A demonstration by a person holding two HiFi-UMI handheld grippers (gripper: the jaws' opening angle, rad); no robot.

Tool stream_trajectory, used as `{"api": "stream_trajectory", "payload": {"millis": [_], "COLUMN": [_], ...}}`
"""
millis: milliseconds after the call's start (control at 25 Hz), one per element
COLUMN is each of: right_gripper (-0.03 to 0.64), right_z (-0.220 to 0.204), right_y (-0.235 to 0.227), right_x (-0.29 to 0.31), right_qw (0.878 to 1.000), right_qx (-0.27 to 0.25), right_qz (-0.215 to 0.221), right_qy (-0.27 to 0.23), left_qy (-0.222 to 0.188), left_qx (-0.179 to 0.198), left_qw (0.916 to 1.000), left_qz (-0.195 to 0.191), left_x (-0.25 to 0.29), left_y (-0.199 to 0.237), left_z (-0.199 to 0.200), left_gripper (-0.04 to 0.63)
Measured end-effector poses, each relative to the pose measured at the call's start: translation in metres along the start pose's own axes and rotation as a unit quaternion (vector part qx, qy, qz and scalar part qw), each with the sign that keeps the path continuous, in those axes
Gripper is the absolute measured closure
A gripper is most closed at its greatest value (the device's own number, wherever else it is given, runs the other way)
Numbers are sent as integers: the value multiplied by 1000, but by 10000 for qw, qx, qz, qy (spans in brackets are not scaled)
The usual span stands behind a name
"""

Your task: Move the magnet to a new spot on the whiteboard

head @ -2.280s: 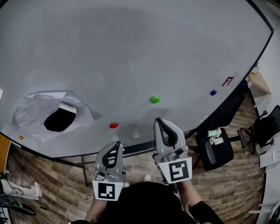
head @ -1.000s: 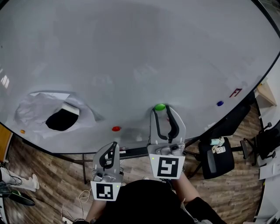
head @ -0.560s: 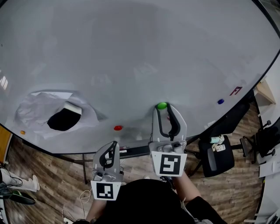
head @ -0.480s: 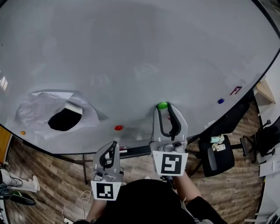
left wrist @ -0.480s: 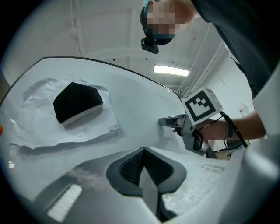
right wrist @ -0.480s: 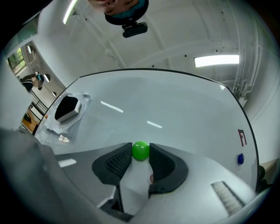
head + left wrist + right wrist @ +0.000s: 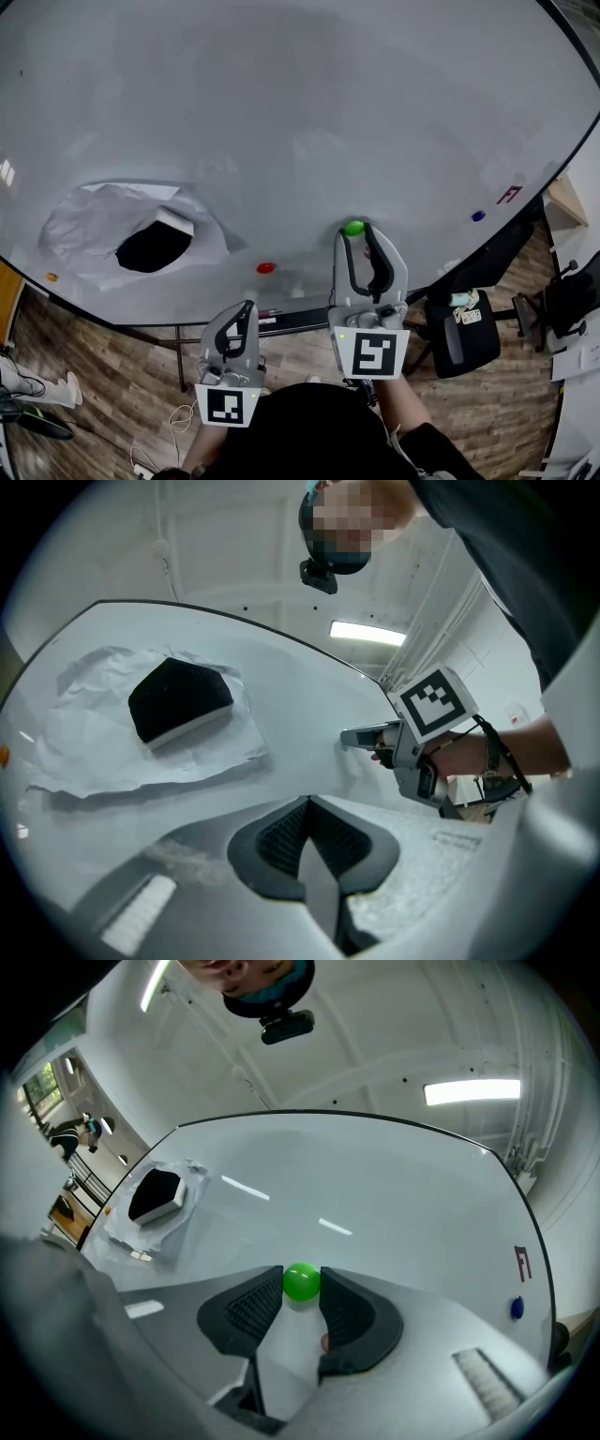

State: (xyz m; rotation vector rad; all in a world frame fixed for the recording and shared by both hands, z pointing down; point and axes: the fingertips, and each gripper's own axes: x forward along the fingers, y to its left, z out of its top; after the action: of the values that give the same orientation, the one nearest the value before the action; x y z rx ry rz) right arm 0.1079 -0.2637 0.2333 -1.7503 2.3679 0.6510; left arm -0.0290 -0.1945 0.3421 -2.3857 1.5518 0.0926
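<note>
the left gripper (image 7: 247,309) hung closed and empty by the whiteboard's (image 7: 281,112) lower edge. the right gripper (image 7: 356,239) had just closed its jaws on the green magnet (image 7: 301,1281), low on the board: the grasp step. next it likely needed pulling free and carrying elsewhere.

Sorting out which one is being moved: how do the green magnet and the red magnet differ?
The jaws of the right gripper have just been closing and pinch the green magnet; nothing touches the red magnet. The green magnet sits up and right of the red magnet. Both are small, round, on the whiteboard.
</note>
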Motion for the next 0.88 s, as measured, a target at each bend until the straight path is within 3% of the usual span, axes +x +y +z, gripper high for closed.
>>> {"api": "stream_trajectory", "payload": {"millis": [440,880], "right_gripper": [491,491], "right_z": [11,16], "right_y": [12,29], "right_x": [-19,-46], "right_qw": [9988,9987], "right_qx": [429,433], "right_qz": [235,245], "right_qy": [-75,85], "left_qy": [90,5], "left_qx": [-111,-89], "left_qw": [9998,9991], "left_qz": [-161,-409], "left_x": [-12,-26], "left_y": [-1,-6], "left_z": [-4,-1], "left_gripper": [594,594]}}
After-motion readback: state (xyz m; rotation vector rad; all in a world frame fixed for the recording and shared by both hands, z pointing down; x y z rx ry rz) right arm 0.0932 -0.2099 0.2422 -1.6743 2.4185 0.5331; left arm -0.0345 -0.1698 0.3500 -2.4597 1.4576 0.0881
